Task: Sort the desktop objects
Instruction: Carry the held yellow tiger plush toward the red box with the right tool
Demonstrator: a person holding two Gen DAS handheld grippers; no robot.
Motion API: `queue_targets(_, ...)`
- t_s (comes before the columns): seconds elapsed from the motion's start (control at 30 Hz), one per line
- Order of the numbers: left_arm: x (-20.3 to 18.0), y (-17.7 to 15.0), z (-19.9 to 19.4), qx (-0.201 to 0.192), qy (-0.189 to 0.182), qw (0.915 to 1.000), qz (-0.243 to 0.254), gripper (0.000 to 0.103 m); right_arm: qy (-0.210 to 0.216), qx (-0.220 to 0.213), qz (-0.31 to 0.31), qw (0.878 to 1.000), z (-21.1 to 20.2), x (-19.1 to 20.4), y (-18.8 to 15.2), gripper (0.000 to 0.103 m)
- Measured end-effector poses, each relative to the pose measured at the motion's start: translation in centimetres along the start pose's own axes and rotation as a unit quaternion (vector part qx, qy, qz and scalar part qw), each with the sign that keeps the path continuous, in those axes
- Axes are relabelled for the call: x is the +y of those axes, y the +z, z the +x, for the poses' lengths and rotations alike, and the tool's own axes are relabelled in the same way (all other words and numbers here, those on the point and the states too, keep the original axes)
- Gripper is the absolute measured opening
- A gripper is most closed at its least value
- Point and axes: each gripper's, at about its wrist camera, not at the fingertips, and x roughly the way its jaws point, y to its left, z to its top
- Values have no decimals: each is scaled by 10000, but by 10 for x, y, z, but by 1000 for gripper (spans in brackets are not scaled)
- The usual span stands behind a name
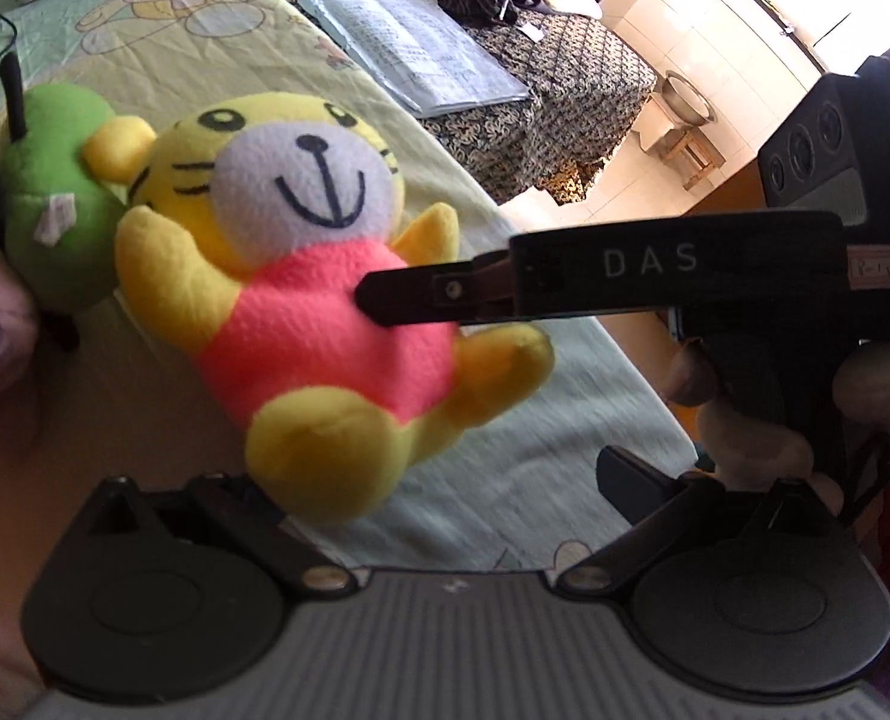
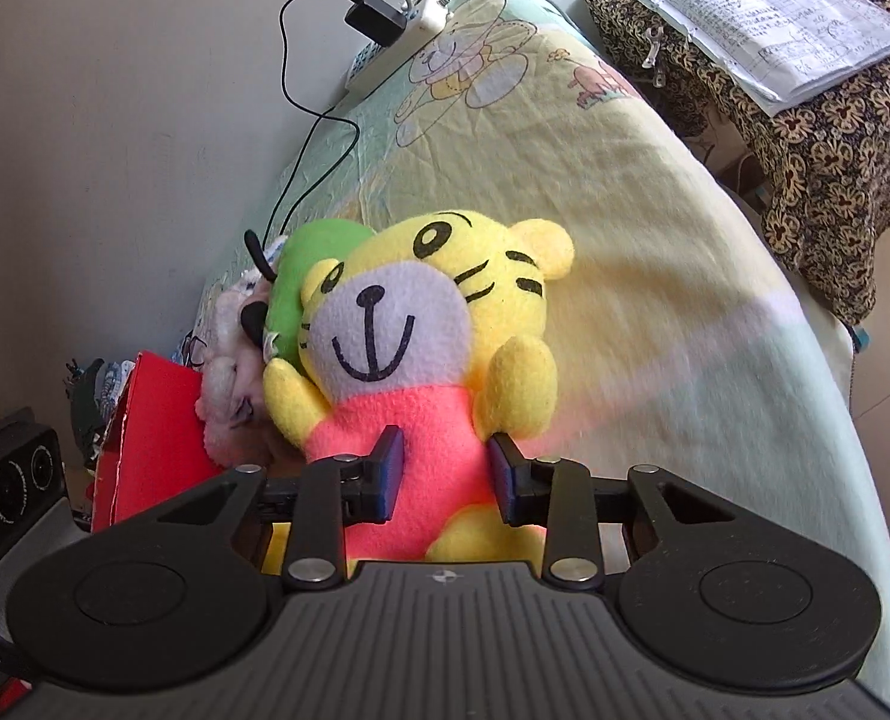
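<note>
Landmark for all positions: the yellow tiger plush [image 2: 421,354].

Far left of the tiger, right wrist view: a red cardboard box [image 2: 157,450], flat matte face, with a torn pale top edge. Between box and tiger lies a pale pink plush [image 2: 229,384], nubbly pile, pressed against a green plush [image 2: 301,282], a rounded fleece form with a thin black stalk at its top. The green plush touches the tiger's ear and raised arm; the left wrist view shows a small pale fabric tag on it.

The tiger: fuzzy fleece, yellow round head, white muzzle with stitched black smile, black embroidered stripes and eyes, coral-pink torso, stubby yellow limbs. It is held above the quilt [image 2: 655,252], a pale green and yellow stitched cotton cover printed with cartoon bears and somewhat wrinkled.

Right gripper [image 2: 448,477]: blue-faced pads pinching both sides of the pink torso, jaws partway closed with fabric bulging between them. In the left wrist view one black finger presses into the tiger's belly.

Left gripper [image 1: 463,480]: fingers spread wide, nothing between them; the tiger's foot hangs near its left finger.

Behind the tiger: a white power strip [image 2: 409,30] with a black plug and thin black cable. To the right, an open book [image 2: 775,18] of handwritten pages lies on dark floral cloth.
</note>
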Motion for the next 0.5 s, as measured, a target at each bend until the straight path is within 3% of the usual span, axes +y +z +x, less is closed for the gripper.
queue_targets(0.13, 3, -16, -12, -46, -6, 10000, -11, 101, -96, -75, 30, 9999, -7, 2, -17, 40)
queue_targets(0.27, 13, -20, -30, -386, 211, 9990, -110, 101, -202, -299, 233, 9991, -9, -3, -14, 48)
queue_targets(0.5, 38, 2, -30, -608, 385, 9955, -611, 101, -189, -399, 324, 9985, 0, -5, -11, 61)
